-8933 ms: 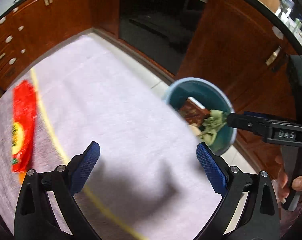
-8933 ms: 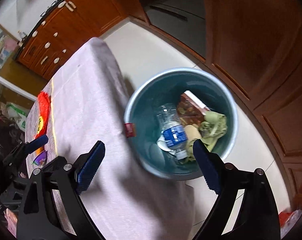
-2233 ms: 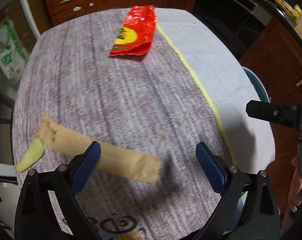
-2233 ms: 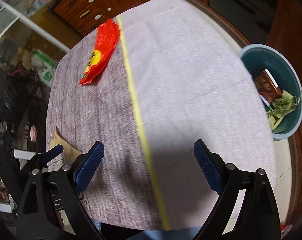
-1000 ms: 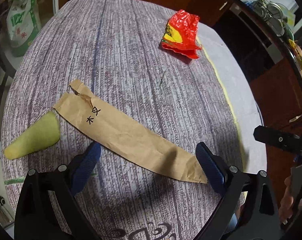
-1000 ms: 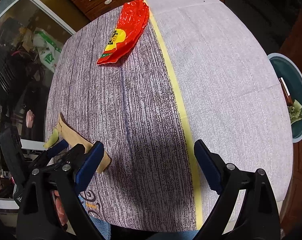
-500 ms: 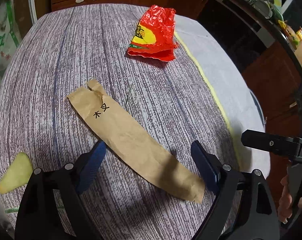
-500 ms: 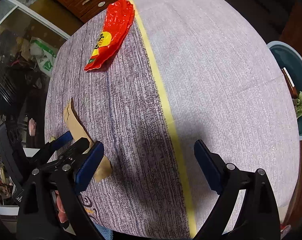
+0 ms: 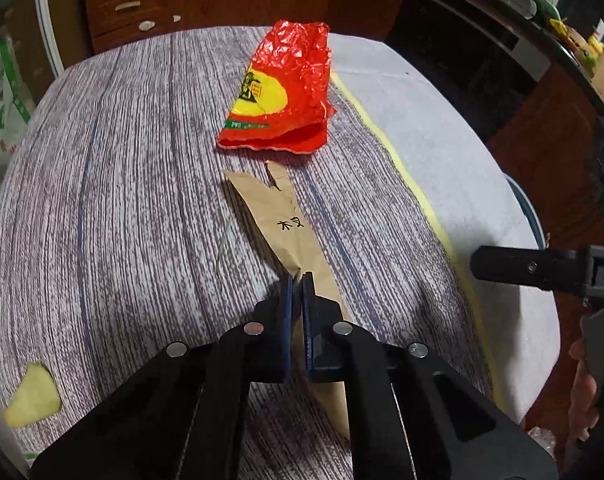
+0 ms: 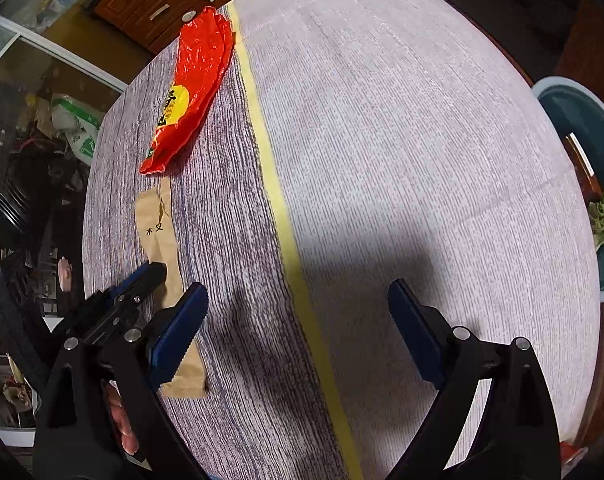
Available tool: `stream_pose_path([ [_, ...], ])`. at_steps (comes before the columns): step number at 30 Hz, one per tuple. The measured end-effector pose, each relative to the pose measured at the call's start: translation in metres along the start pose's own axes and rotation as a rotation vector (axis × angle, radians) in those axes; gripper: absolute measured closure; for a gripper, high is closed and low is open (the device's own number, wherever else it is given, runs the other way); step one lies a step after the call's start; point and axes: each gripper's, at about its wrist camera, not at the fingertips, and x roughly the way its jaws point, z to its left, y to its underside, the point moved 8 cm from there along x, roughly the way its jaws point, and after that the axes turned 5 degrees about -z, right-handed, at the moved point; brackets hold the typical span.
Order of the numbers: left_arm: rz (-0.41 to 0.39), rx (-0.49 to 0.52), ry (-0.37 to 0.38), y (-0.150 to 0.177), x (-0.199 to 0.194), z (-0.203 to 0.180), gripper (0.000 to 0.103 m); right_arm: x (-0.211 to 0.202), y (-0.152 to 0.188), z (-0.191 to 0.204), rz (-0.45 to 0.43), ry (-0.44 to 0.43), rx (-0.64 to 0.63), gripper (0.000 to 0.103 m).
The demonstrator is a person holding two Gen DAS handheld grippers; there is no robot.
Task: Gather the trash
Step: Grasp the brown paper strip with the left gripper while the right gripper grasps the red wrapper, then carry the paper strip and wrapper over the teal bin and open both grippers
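A long brown paper sleeve (image 9: 278, 216) with black characters lies on the striped tablecloth. My left gripper (image 9: 298, 280) is over its middle, jaws closing tight, and a raised fold of the paper is pinched between the blue pads. The right wrist view shows the same grip on the sleeve (image 10: 158, 224) from the side. Just beyond the sleeve's torn end lies a crumpled red snack wrapper (image 9: 282, 92) (image 10: 194, 80). My right gripper (image 10: 298, 290) hangs open over the cloth near the yellow stripe, with nothing between its fingers.
A yellow-green scrap (image 9: 34, 400) lies near the table's left edge. A teal bin (image 10: 581, 120) holding trash stands on the floor past the table's right edge. Wooden drawers (image 9: 142, 8) stand behind the table. A person's hand (image 9: 581, 400) holds the right gripper.
My left gripper's jaws went from wide open to closed on the paper sleeve, and the gripper rolled, so the sleeve now runs straight ahead. The right gripper shifted a little, still open.
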Motion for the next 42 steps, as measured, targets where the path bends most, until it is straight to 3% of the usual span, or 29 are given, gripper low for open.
stream_pose_path([
  [7, -0.007, -0.026, 0.036, -0.017, -0.003, 0.021, 0.098, 0.012, -0.033, 0.030, -0.011, -0.019, -0.041, 0.016],
  [17, -0.061, -0.095, -0.015, -0.049, -0.015, 0.090, 0.098, 0.034, -0.073, 0.085, -0.023, -0.058, -0.112, 0.016],
  [23, -0.076, -0.112, -0.014, -0.066, -0.013, 0.110, 0.098, 0.075, -0.085, 0.105, 0.002, -0.042, -0.119, 0.016],
  [29, -0.081, -0.133, -0.005, -0.070, -0.011, 0.116, 0.098, 0.086, -0.096, 0.122, -0.092, 0.011, -0.149, 0.015],
  [30, -0.081, -0.137, -0.004, -0.070, -0.010, 0.116, 0.098, 0.087, -0.095, 0.125, -0.104, 0.033, -0.164, 0.018],
  [32, -0.081, -0.143, 0.000, -0.068, -0.012, 0.117, 0.098, 0.087, -0.094, 0.129, -0.121, 0.054, -0.190, 0.040],
  [33, -0.081, -0.144, 0.001, -0.067, -0.012, 0.116, 0.098, 0.087, -0.091, 0.132, -0.108, 0.037, -0.197, 0.072],
  [34, -0.080, -0.144, 0.001, -0.066, -0.012, 0.115, 0.098, 0.090, -0.088, 0.134, -0.076, 0.014, -0.188, 0.084],
  [37, -0.082, -0.140, 0.006, -0.065, -0.015, 0.109, 0.098, 0.085, -0.082, 0.132, -0.054, -0.032, -0.155, 0.090],
  [42, -0.097, -0.123, 0.017, -0.064, -0.027, 0.093, 0.098, 0.050, -0.080, 0.120, -0.101, -0.037, -0.158, 0.096],
])
